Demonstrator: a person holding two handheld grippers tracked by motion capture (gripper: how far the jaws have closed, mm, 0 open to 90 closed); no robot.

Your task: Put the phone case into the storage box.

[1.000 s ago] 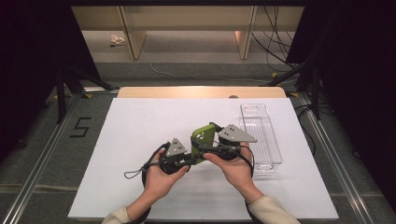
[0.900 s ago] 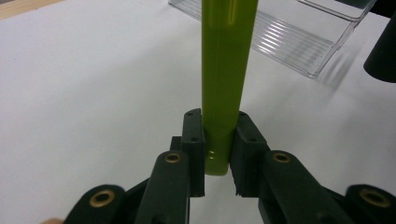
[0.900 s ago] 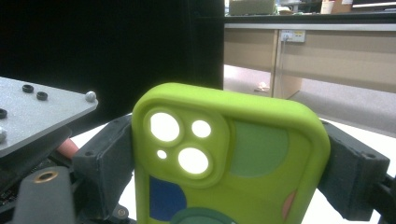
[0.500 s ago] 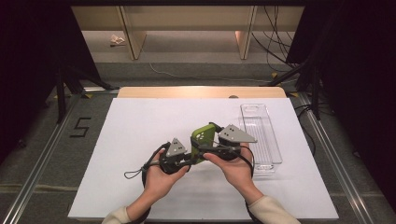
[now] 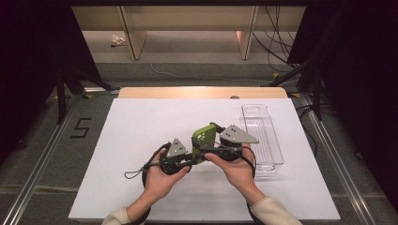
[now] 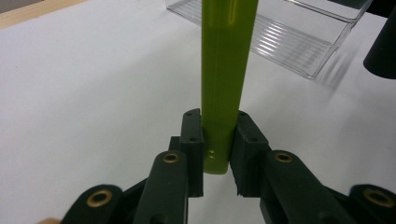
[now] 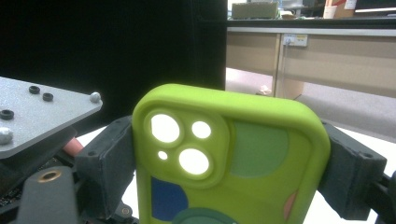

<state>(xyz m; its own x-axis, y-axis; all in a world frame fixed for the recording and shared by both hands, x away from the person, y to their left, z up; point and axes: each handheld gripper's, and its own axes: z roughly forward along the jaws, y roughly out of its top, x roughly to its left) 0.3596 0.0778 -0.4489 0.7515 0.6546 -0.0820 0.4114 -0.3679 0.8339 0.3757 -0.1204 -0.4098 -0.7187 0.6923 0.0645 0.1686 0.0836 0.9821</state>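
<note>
While both hands hold steady above the white desk (image 5: 141, 140), nothing has shifted from the pictures of a second ago: seen from above, the left tool (image 5: 187, 157) and the right tool (image 5: 212, 149) meet at a green phone case (image 5: 204, 140), raised just left of a clear tray (image 5: 263, 136). From the left gripper view, the left tool's jaws press the case's thin edge (image 6: 223, 84) from both sides. From the right gripper view, the right tool's jaws clamp the case (image 7: 233, 158) across its width, camera cutout upward. The pause suggests a handover or joint hold is under way.
</note>
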